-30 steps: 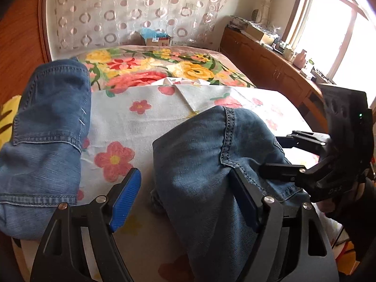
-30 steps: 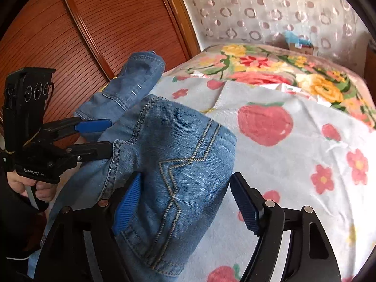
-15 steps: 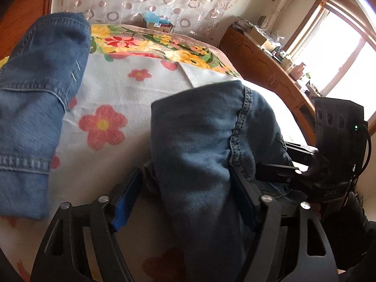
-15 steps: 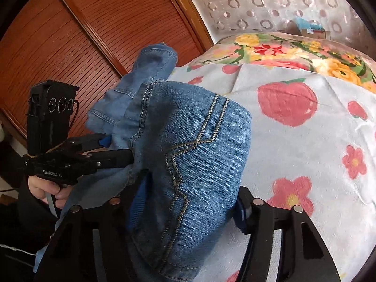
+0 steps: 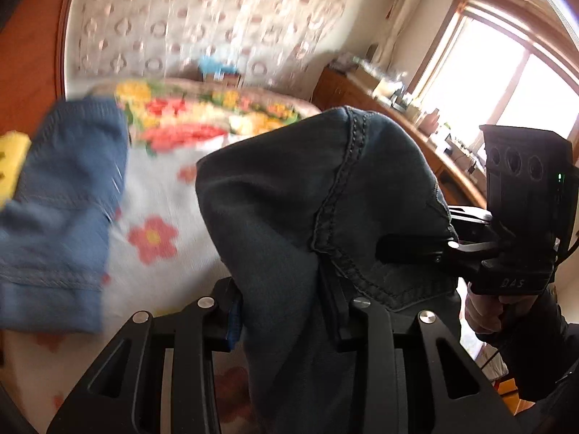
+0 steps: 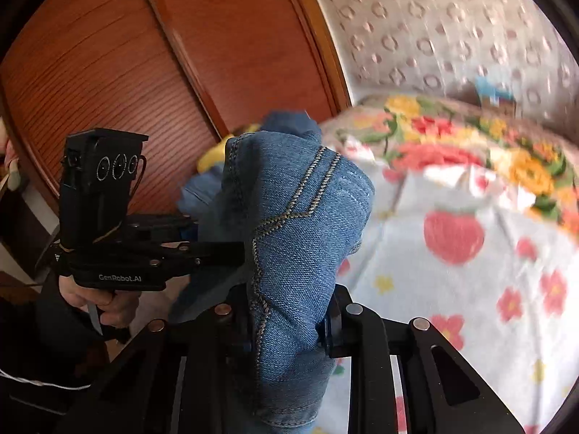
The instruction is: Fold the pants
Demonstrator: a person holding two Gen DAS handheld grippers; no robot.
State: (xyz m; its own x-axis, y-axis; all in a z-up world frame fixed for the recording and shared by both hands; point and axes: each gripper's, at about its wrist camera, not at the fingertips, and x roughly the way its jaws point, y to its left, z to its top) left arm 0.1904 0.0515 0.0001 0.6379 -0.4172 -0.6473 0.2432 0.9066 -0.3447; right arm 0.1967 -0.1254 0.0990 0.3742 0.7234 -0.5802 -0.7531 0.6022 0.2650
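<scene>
The blue jeans [image 5: 289,217] are bunched up and lifted off the bed. My left gripper [image 5: 286,311] is shut on a fold of the jeans at the seam. My right gripper [image 6: 289,325] is shut on the jeans [image 6: 300,224] at a back pocket with zigzag stitching. Each gripper shows in the other's view: the right gripper [image 5: 416,249] at the right of the left wrist view, the left gripper [image 6: 217,249] at the left of the right wrist view. One trouser leg [image 5: 61,199] lies on the bed at the left.
The bed has a white flowered sheet [image 6: 470,289] and a bright floral blanket [image 5: 202,119] behind it. A wooden wardrobe [image 6: 163,72] stands at the left. A wooden sideboard [image 5: 380,108] with small items runs under the window [image 5: 506,83] at the right.
Both grippers have closed on the jeans and raised the bunched part off the bed. The views have tilted upward and are motion blurred.
</scene>
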